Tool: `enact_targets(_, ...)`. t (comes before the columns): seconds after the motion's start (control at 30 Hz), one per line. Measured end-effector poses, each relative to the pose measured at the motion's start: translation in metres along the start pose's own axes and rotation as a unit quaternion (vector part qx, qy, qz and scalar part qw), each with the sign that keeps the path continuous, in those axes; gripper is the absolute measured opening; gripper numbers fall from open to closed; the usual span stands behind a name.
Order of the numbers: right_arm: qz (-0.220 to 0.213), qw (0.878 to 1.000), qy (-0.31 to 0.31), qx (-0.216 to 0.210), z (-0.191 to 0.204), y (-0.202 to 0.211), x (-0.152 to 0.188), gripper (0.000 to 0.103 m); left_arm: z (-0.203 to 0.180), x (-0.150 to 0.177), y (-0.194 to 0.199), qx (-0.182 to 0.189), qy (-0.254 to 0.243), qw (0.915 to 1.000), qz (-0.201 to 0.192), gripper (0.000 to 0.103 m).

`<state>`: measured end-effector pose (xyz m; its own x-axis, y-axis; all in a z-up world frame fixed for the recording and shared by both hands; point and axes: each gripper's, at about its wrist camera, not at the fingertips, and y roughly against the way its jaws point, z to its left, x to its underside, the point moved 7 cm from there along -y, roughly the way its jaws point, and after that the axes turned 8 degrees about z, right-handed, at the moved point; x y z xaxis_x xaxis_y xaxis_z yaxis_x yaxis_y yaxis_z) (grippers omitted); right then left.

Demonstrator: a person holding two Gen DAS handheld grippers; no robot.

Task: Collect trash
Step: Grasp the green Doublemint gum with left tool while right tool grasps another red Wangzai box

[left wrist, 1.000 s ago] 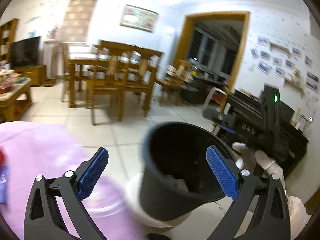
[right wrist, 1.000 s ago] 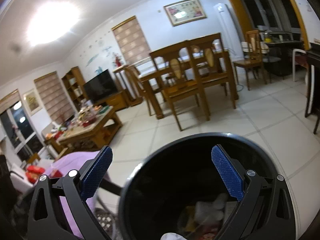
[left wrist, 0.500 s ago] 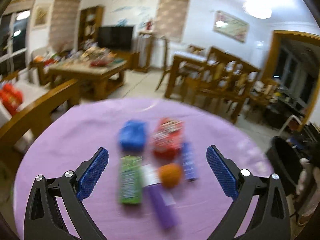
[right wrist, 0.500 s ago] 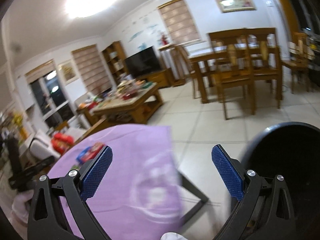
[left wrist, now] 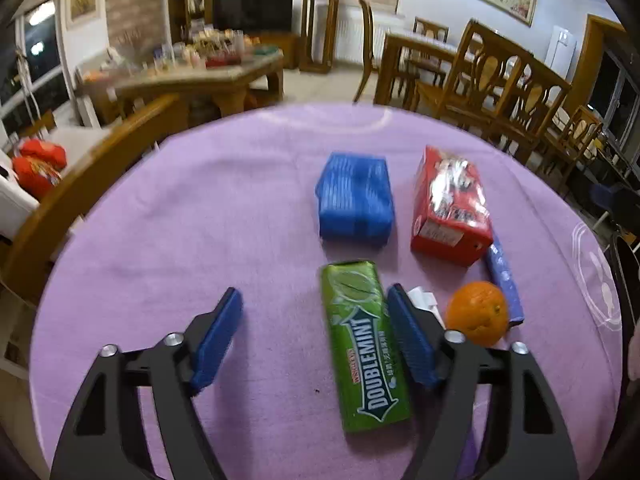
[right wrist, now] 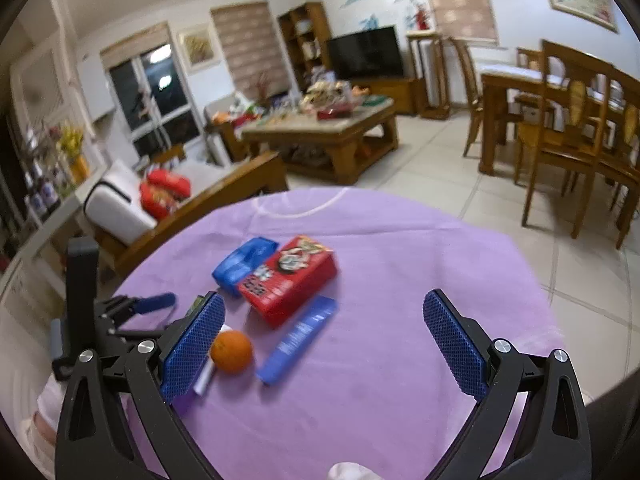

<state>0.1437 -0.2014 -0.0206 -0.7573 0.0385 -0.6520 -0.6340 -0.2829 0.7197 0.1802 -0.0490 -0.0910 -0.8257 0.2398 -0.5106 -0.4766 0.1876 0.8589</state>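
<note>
On the round purple tablecloth (left wrist: pixel 200 208) lie a green Doublemint pack (left wrist: pixel 366 348), a blue packet (left wrist: pixel 354 200), a red snack box (left wrist: pixel 450 204), an orange (left wrist: pixel 478 312), a blue tube (left wrist: pixel 504 284) and a bit of white paper (left wrist: pixel 424 300). My left gripper (left wrist: pixel 314 340) is open low over the table, its right finger beside the green pack. My right gripper (right wrist: pixel 324 346) is open and empty above the table, with the orange (right wrist: pixel 232 351), the blue tube (right wrist: pixel 298 338) and the red box (right wrist: pixel 288 278) ahead of it. The left gripper shows in the right wrist view (right wrist: pixel 152 304).
A wooden chair back (left wrist: pixel 92 176) stands left of the table. A low coffee table (right wrist: pixel 320 128) with clutter and a dining set (right wrist: pixel 560 120) stand beyond on the tiled floor. The dark edge of the bin (left wrist: pixel 628 264) shows at far right.
Both grippers swung from the black bin back to the table. The left gripper came down close beside the green pack and its jaws narrowed somewhat.
</note>
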Motion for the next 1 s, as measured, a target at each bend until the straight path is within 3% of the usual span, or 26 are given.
enact_targets(0.13,0.041,0.999,0.004,-0.009,0.028,-0.044,-0.016,0.098,-0.004,0.008,0.003,-0.025,-0.014,0.9996,0.005,0.066)
enact_targets(0.2,0.06,0.998,0.003,-0.006,0.039,-0.066,-0.022,0.098,0.001,0.01,0.006,-0.027,-0.003,0.9996,0.001,0.056)
enact_targets(0.23,0.065,0.998,0.002,-0.005,0.044,-0.074,-0.025,0.098,0.005,0.01,0.009,-0.027,0.007,0.9996,-0.003,0.046)
enact_targets(0.37,0.09,0.996,-0.001,0.011,0.053,-0.108,-0.029,0.092,0.022,0.011,0.013,0.023,0.049,0.9984,-0.014,0.034)
enact_targets(0.5,0.116,0.993,0.003,0.035,0.058,-0.132,-0.031,0.074,0.028,0.009,0.014,0.047,0.069,0.9963,-0.019,0.034)
enact_targets(0.63,0.125,0.991,0.021,0.053,0.066,-0.145,-0.034,0.072,0.021,0.008,0.013,0.023,0.048,0.9985,-0.012,0.034)
enact_targets(0.73,0.127,0.989,0.046,0.066,0.069,-0.151,-0.031,0.064,0.017,0.008,0.013,0.008,0.034,0.9993,-0.009,0.033)
enact_targets(0.8,0.132,0.986,0.065,0.079,0.075,-0.155,-0.028,0.052,0.019,0.009,0.013,0.011,0.031,0.9994,-0.009,0.033)
enact_targets(0.9,0.127,0.985,0.077,0.087,0.077,-0.156,-0.025,0.051,0.024,0.01,0.015,0.04,0.045,0.9981,-0.014,0.032)
enact_targets(1.0,0.107,0.991,0.05,0.058,0.07,-0.145,-0.026,0.051,0.032,0.01,0.015,0.06,0.066,0.9958,-0.019,0.032)
